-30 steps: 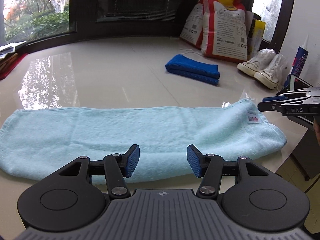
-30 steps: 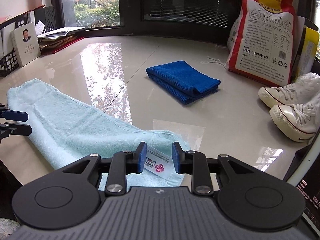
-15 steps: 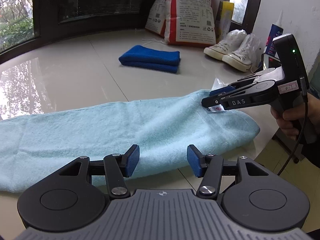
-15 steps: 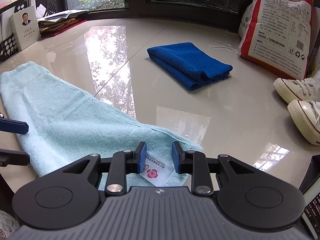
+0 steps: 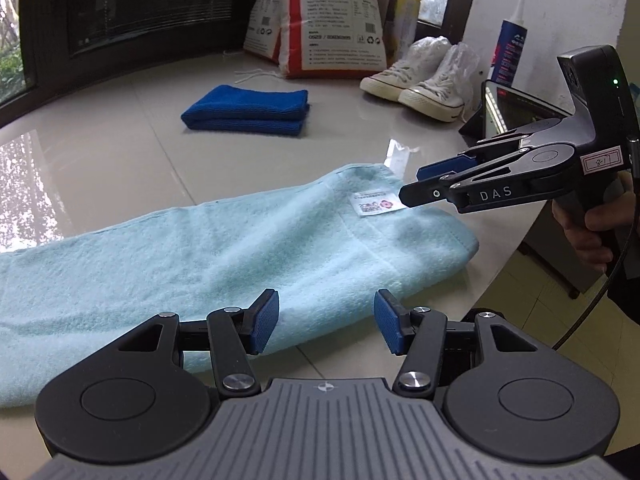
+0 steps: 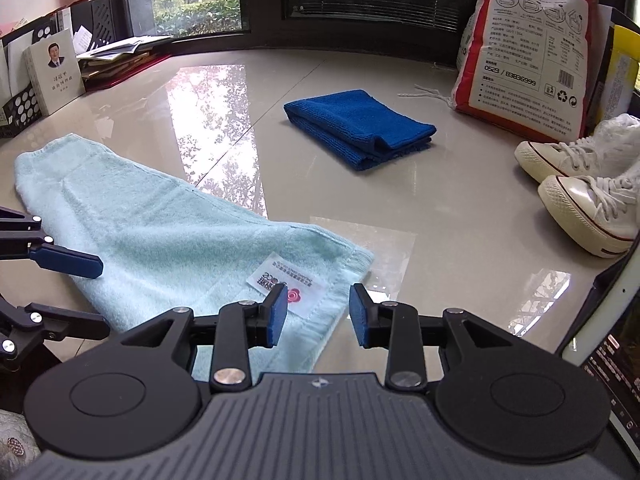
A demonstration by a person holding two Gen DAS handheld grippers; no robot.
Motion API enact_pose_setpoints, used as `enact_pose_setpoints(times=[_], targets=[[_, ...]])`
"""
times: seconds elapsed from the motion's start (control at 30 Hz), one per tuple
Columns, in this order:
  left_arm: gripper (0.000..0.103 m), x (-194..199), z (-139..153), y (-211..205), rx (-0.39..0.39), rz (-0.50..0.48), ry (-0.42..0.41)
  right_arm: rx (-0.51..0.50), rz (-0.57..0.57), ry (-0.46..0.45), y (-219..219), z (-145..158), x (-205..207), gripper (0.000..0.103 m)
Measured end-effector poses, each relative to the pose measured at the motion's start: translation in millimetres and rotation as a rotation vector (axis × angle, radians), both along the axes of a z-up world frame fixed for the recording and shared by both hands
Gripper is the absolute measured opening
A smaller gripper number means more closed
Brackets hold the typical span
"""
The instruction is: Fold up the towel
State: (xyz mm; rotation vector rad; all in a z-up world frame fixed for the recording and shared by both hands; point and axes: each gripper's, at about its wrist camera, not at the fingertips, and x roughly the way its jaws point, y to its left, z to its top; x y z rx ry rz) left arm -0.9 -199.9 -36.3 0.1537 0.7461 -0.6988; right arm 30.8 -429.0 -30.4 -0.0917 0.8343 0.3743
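**Right gripper lets go of the towel's labelled corner**

Spread now where half a second ago they sat close about the label, the right gripper's (image 6: 318, 314) blue pads stand wide apart, and the light blue towel (image 6: 168, 236) lies flat again under them, its white label (image 6: 286, 282) showing just ahead of the left pad. From the left wrist view the right gripper (image 5: 416, 188) hovers just over that same corner, tips apart, held by a hand (image 5: 592, 228) at the table's edge.

The left gripper (image 5: 326, 322) is spread too, holding nothing, poised over the towel's (image 5: 208, 256) near long edge around its middle.

By count: one light blue towel, stretched long along the front of the glossy table (image 6: 380, 208); one dark blue towel (image 6: 360, 128), folded, lying well apart farther back; two white sneakers (image 6: 588, 184) side by side at the right; one large red-and-white sack (image 6: 528, 48) standing behind them, a yellow box partly hidden beside it. A book (image 6: 54, 72) and stacked papers sit at the far left, a tablet (image 5: 508, 112) leans at the right edge. Nothing lies between either gripper and the towel.
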Motion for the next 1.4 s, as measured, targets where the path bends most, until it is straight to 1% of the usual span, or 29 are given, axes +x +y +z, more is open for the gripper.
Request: enact_pose_setpoints(times=[0.13,0.3,0.47,0.67,0.8,0.87,1.03,1.27,1.4], targets=[[0.056,-5.9,0.4,-18.1,0.017,-0.057,-0.021,0.004,0.003,0.004,-7.3,2.4,-10.1,0.035],[0.056,-16.2,-1.1,-40.0,0.07,-0.11,-0.069,0.009,0.007,0.009,-16.4,5.5,-22.8,0.035],[0.056,-24.9,-0.7,-53.5,0.125,-0.137,-0.123,0.015,0.011,0.014,-25.4,8.5,-35.4,0.035],[0.056,-31.5,-2.2,-67.5,0.183,-0.176,-0.169,0.02,0.02,0.011,-33.1,6.1,-39.0,0.034],[0.056,-43.2,-5.0,-85.1,0.272,-0.227,-0.256,0.023,0.027,0.009,-38.1,4.4,-41.1,0.035],[0.056,-49.8,-8.6,-96.8,0.337,-0.258,-0.313,0.025,0.03,0.008,-40.7,3.5,-42.2,0.035],[0.056,-57.5,-17.4,-118.5,0.457,-0.309,-0.392,0.029,0.038,0.005,-46.9,1.3,-44.8,0.035],[0.055,-56.4,-21.2,-134.1,0.566,-0.341,-0.467,0.035,0.049,0.001,-55.8,-1.7,-48.6,0.035],[0.054,-57.0,-23.7,-140.1,0.613,-0.369,-0.506,0.045,0.044,-0.002,-58.7,-3.8,-47.4,0.035]])
